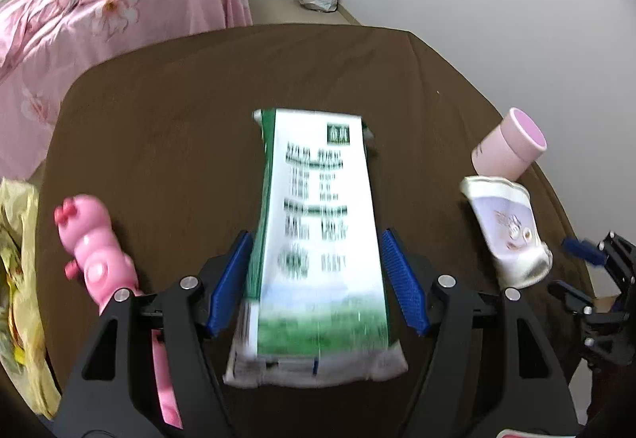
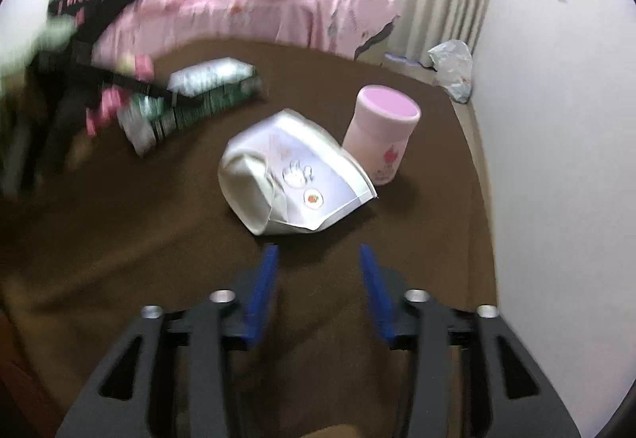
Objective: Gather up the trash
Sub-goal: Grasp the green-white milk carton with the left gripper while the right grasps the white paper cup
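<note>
Green-and-white carton (image 1: 318,239): lay on the brown tabletop (image 1: 159,128), lengthwise between the blue pads of the left claw (image 1: 318,279); whether the pads pressed its sides could not be told.
Left claw: jaws stood wide around the carton.
Crumpled white wrapper (image 2: 294,171): lay on the tabletop just ahead of the right claw (image 2: 316,295), apart from it.
Right claw: jaws stood open and empty.
Pink cup (image 2: 383,132): stood upright just behind the wrapper.
Pink toy (image 1: 95,247): lay left of the carton.
Pink bed (image 1: 99,0): stood beyond the tabletop.
</note>
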Motion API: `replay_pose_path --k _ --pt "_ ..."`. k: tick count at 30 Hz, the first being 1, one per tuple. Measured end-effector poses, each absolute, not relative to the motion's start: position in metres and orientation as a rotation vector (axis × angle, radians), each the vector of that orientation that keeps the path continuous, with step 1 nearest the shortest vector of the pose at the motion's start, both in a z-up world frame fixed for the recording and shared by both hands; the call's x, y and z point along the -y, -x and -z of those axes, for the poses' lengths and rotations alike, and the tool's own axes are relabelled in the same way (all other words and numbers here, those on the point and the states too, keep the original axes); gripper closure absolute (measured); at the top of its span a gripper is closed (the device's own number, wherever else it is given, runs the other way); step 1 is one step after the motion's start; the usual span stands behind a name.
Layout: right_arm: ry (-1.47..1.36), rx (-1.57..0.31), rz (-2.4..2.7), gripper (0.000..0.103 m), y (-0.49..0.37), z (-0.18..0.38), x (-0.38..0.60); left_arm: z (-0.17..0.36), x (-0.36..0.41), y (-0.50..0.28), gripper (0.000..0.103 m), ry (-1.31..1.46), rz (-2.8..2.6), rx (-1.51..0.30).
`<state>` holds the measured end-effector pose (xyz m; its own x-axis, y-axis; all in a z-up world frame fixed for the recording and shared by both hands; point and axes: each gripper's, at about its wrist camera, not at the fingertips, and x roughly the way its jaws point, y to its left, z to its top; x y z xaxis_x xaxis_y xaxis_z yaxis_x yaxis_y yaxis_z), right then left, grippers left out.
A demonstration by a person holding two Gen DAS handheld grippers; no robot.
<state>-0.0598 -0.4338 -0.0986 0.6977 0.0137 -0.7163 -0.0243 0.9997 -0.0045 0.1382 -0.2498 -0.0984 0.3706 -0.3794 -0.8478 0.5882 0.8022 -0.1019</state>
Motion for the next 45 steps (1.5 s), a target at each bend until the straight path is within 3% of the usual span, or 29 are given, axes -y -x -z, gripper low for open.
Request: replay_pose_path --k 4,13,21,27,36,37,38,45 --pt "-0.148 -0.756 -0.054 0.047 0.057 0.094 0.437 0.101 0.235 -0.112 0.04 -0.213 0.64 -1.001" --pt "-0.044 -0.748 -0.038 0.047 0.01 0.09 0.4 0.095 0.209 -0.072 0.04 -0.114 0.701 -1.015" --pt "0.1 -0.808 0.206 0.047 0.047 0.102 0.427 0.088 0.199 -0.073 0.04 -0.053 0.699 -1.004" --pt "-0.329 -0.724 0.079 0.047 0.071 0.093 0.461 0.084 0.202 -0.073 0.04 -0.041 0.708 -0.986" --pt "-0.604 -0.763 -0.011 0.047 0.024 0.122 0.465 0.084 0.193 -0.08 0.04 -0.022 0.671 -0.977" --pt "-0.574 -0.774 -0.023 0.049 0.02 0.122 0.458 0.084 0.191 -0.081 0.04 -0.016 0.668 -0.978" --pt "-0.551 -0.771 -0.027 0.06 0.02 0.12 0.454 0.084 0.19 -0.081 0.04 -0.011 0.665 -0.979" --pt "-0.346 -0.689 -0.014 0.065 0.03 0.091 0.436 0.082 0.194 -0.08 0.04 -0.018 0.681 -0.969"
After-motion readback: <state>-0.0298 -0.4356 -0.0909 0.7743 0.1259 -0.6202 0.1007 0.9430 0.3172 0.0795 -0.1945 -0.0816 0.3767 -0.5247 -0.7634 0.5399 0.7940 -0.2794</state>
